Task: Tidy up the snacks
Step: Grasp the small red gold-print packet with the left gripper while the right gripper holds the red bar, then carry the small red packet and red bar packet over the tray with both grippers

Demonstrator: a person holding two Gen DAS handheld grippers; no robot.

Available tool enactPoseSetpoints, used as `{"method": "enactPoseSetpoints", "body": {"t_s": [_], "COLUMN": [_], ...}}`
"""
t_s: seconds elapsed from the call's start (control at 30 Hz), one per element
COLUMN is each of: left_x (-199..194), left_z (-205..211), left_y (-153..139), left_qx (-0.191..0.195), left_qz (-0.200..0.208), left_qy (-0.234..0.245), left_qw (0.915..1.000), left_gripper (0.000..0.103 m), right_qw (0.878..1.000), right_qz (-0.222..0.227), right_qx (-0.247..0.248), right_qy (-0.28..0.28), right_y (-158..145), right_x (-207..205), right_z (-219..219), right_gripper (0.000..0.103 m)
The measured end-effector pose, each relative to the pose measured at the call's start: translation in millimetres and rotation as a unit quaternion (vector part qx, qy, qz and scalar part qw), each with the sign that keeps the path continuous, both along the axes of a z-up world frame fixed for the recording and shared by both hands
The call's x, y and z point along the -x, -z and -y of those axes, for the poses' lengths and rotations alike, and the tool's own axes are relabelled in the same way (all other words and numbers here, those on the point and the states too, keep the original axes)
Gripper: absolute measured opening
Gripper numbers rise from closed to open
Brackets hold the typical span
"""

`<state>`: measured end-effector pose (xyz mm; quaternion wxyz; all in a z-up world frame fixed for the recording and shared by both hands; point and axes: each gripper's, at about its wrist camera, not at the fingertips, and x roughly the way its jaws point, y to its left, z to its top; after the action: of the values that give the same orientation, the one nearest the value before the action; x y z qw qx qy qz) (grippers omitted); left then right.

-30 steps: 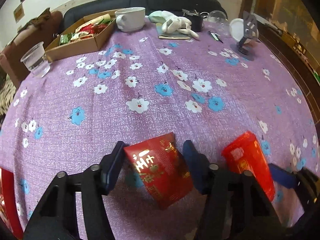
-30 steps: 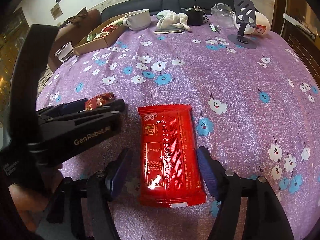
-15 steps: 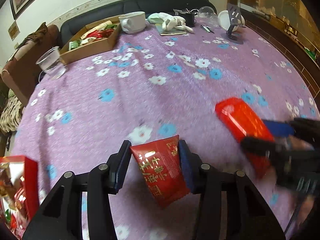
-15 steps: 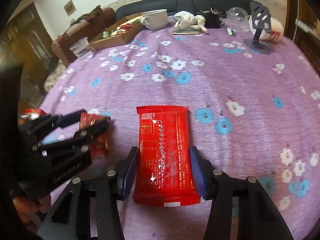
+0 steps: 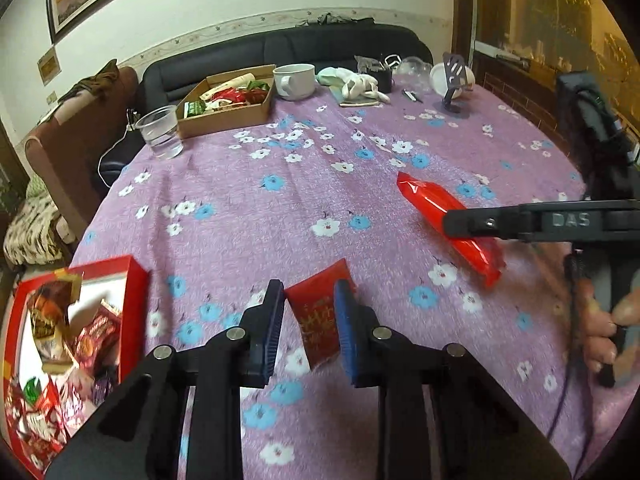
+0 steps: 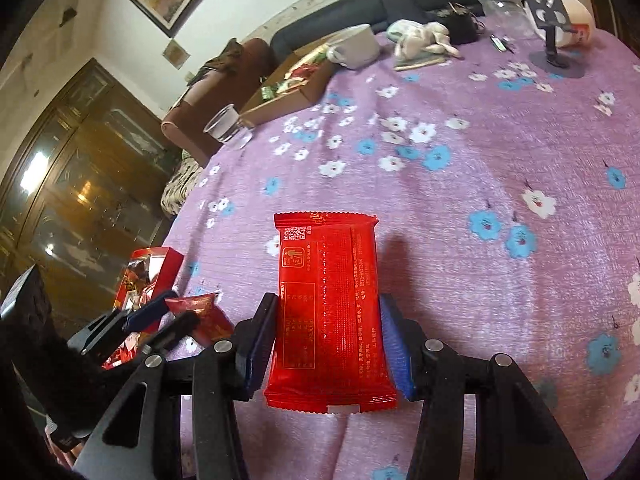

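Observation:
My left gripper [image 5: 310, 314] is shut on a small dark-red snack packet [image 5: 318, 316] with gold print, held above the purple floral tablecloth [image 5: 280, 200]. My right gripper [image 6: 326, 340] is shut on a long bright-red snack bar [image 6: 328, 308], also lifted; that bar shows in the left wrist view [image 5: 448, 224] to the right. A red snack box [image 5: 60, 344] with several wrapped snacks sits at the table's left front edge, left of the left gripper. In the right wrist view the left gripper [image 6: 172, 316] with its packet [image 6: 204, 314] is beside that box [image 6: 148, 280].
At the back stand a cardboard tray of snacks [image 5: 228, 104], a clear plastic cup [image 5: 160, 130], a white mug [image 5: 294, 80], a stuffed toy on a book [image 5: 360, 86], a phone stand [image 5: 454, 84] and a white container. A sofa and brown chair lie beyond.
Both grippers closed on their packets and lifted them off the cloth. Both swung left, bringing the red snack box into view beside the left gripper.

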<state>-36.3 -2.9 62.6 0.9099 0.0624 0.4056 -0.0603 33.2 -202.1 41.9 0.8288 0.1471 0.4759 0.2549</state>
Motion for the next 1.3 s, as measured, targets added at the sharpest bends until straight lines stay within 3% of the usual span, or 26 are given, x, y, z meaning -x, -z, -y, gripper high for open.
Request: {"method": "enactPoseSetpoints", "body": {"t_s": [0.13, 0.27, 0.33, 0.4, 0.47, 0.67, 0.8, 0.9, 1.1, 1.3], "left_x": [1, -11, -19, -25, -27, -36, -33, -31, -26, -16], "left_z": [-10, -20, -19, -22, -26, -25, -22, -21, -22, -17], "left_y": [8, 22, 29, 34, 36, 55, 58, 54, 47, 37], "left_qx": [0.003, 0.055, 0.056, 0.060, 0.063, 0.042, 0.023, 0.025, 0.028, 0.013], "left_qz": [-0.009, -0.045, -0.053, -0.059, -0.060, -0.075, -0.042, -0.029, -0.021, 0.000], "left_qy": [-0.011, -0.029, -0.048, -0.080, -0.109, -0.119, -0.104, -0.087, -0.072, -0.058], "left_qw": [0.9999, 0.9970, 0.9959, 0.9933, 0.9901, 0.9892, 0.9934, 0.9955, 0.9968, 0.9982], "left_gripper": [0.023, 0.027, 0.056, 0.073, 0.074, 0.076, 0.073, 0.042, 0.031, 0.031], "right_qw": [1.000, 1.000, 0.999, 0.999, 0.999, 0.998, 0.998, 0.997, 0.997, 0.996], "right_qz": [-0.001, -0.012, -0.016, -0.019, -0.018, -0.011, -0.009, -0.007, -0.002, 0.005], "right_qx": [0.008, 0.019, 0.025, 0.031, 0.040, 0.060, 0.066, 0.070, 0.080, 0.084], "right_qy": [0.008, 0.022, 0.023, 0.024, 0.026, 0.023, 0.022, 0.022, 0.022, 0.024], "right_y": [4, 11, 14, 16, 17, 17, 18, 18, 18, 17], "right_x": [0, -3, -5, -5, -5, -4, -4, -4, -3, -2], "right_z": [-1, 2, 1, 0, -1, -7, -8, -10, -12, -14], "right_gripper": [0.051, 0.051, 0.051, 0.051, 0.051, 0.051, 0.051, 0.052, 0.052, 0.051]}}
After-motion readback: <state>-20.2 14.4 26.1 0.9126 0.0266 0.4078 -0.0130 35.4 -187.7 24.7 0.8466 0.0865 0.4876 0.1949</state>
